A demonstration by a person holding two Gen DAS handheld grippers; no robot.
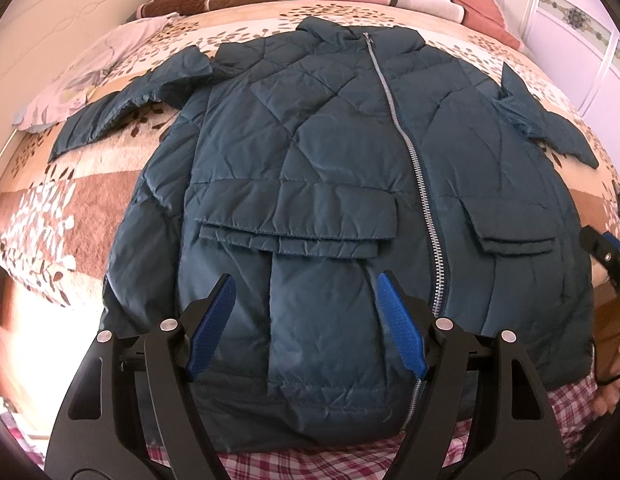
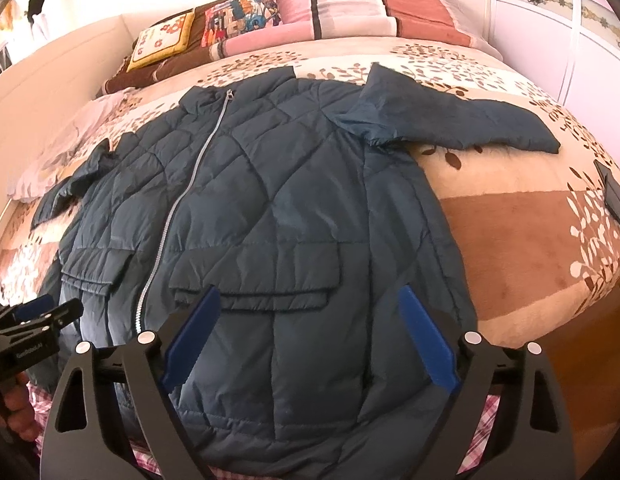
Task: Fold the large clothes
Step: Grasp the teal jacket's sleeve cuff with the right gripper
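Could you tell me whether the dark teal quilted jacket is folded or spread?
Spread: the dark teal quilted jacket lies flat, zipped, both sleeves out sideways.

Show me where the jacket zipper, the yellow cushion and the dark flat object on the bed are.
jacket zipper [image 1: 419, 168]: left wrist view, middle of the zipper.
yellow cushion [image 2: 160, 42]: right wrist view, centre of its face.
dark flat object [image 2: 613, 196]: right wrist view, its top surface.

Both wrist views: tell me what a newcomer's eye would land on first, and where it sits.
A big dark teal quilted jacket dominates, spread front-up across the middle of the bed, its silver zipper running down the front and both sleeves flung out sideways. Under it lies a cream and brown leaf-patterned blanket, with bright pillows stacked at the far end. In the foreground, each open blue-padded claw, left and right, hovers over the jacket's hem.
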